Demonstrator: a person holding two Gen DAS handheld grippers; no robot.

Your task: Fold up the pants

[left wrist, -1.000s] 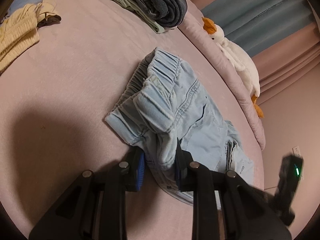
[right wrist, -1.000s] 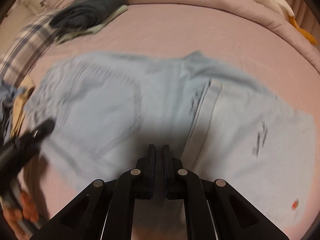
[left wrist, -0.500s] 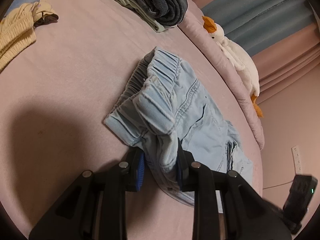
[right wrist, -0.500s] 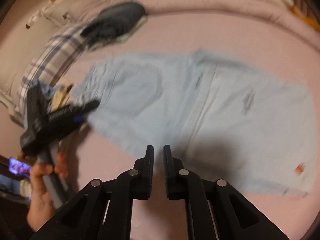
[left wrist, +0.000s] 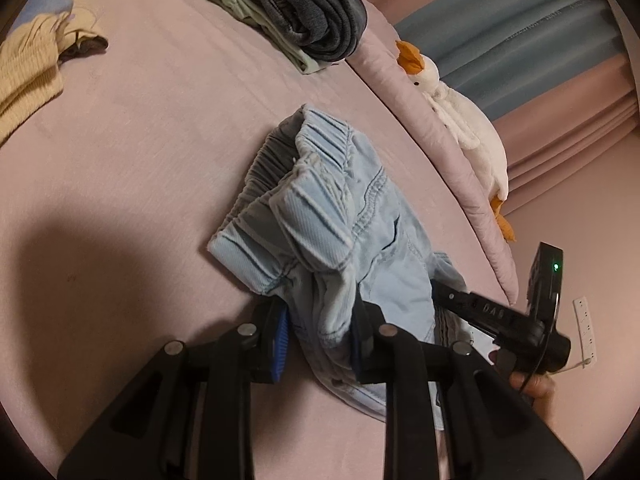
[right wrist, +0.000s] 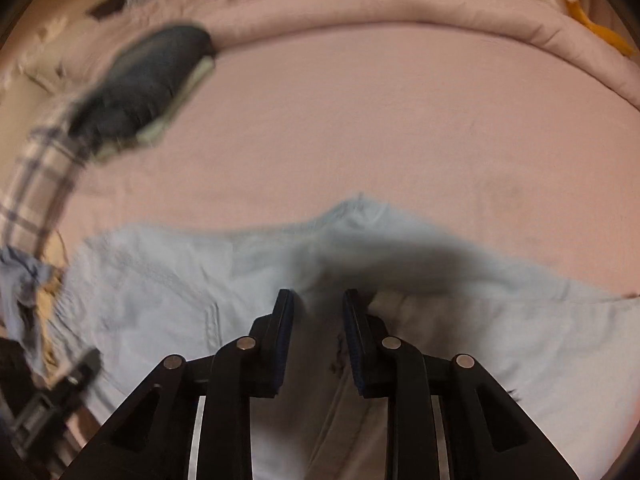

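Light blue denim pants lie on the pink bed, waistband bunched and lifted. My left gripper is shut on a fold of the pants near the waistband. In the right wrist view the pants spread across the lower half, blurred. My right gripper is open just above the pants' middle, a seam between its jaws. It also shows in the left wrist view, low over the pants at the right.
A dark grey folded garment on a pale green one lies at the far side. Yellow clothes lie at the left. A white duck plush rests on the rolled pink blanket edge. A plaid cloth is at the left.
My right gripper has opened and come down close over the pants' middle. My left gripper keeps its hold on the waistband fold, almost unmoved.
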